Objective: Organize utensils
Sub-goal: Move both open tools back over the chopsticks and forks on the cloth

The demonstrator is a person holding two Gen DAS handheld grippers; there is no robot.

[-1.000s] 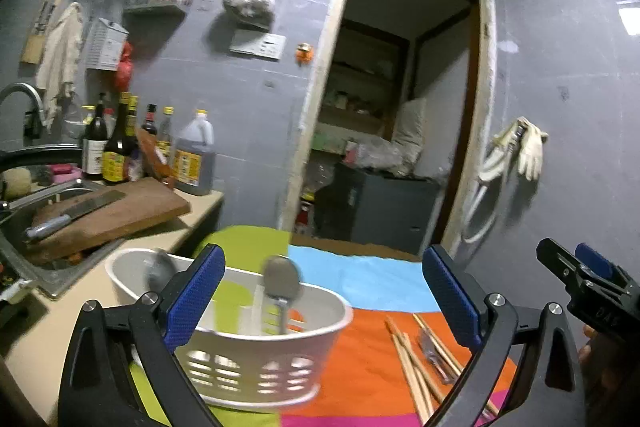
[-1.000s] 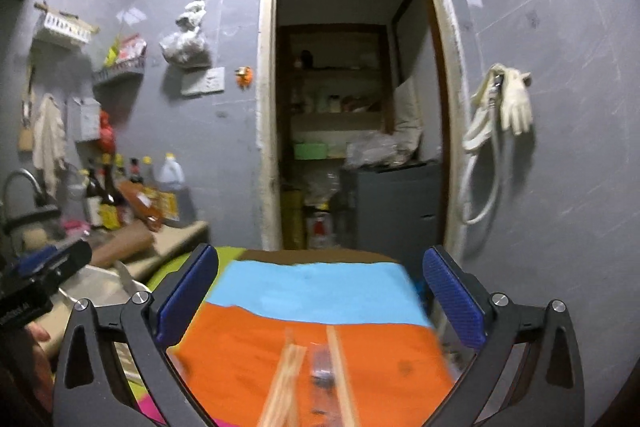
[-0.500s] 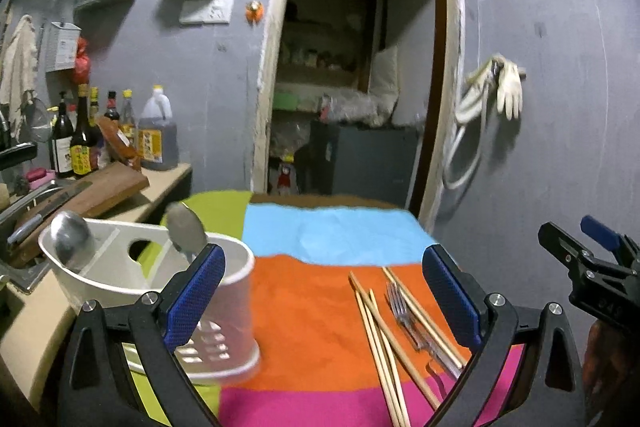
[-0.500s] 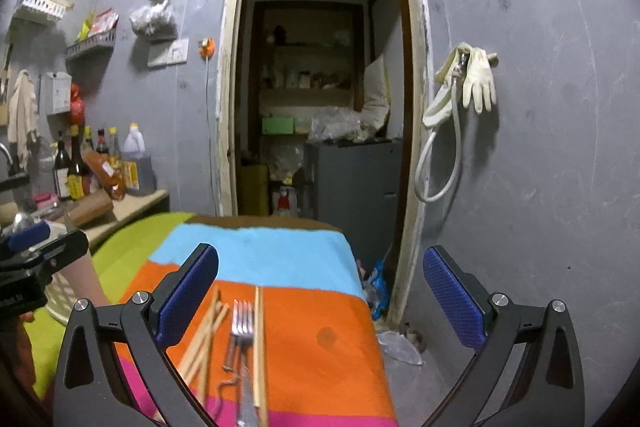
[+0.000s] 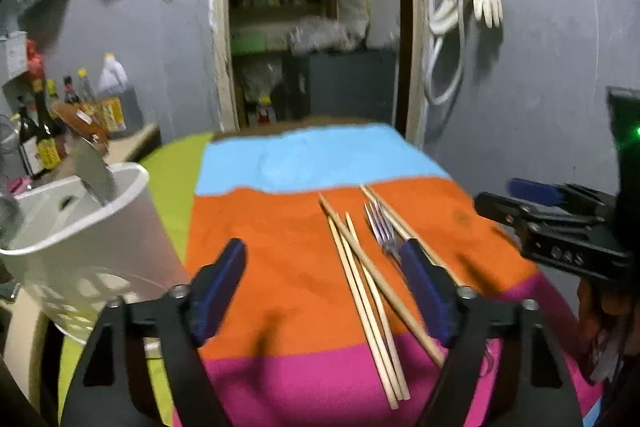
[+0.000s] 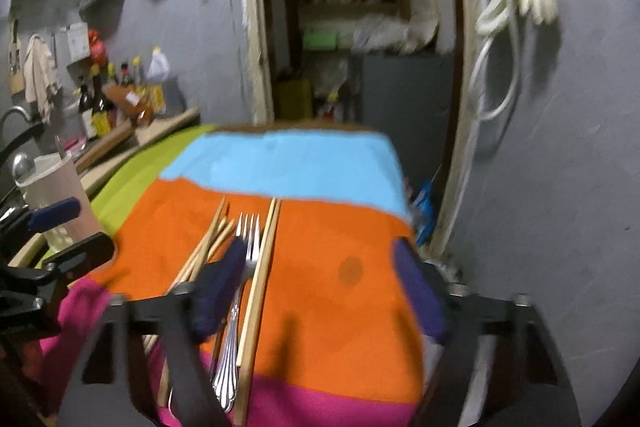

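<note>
Several wooden chopsticks and metal forks lie on the striped cloth. They also show in the right wrist view, chopsticks beside a fork. A white utensil basket with spoons stands at the left; it also shows in the right wrist view. My left gripper is open and empty above the orange stripe, its right finger next to the forks. My right gripper is open and empty, its left finger over the forks.
Bottles stand on a counter at the far left. A doorway opens behind the table. Gloves and a hose hang on the right wall. The table's right edge drops off to the floor.
Both grippers have tilted down and moved closer over the cloth and the utensils. The left view has swung right, away from the basket. Both stay open.
</note>
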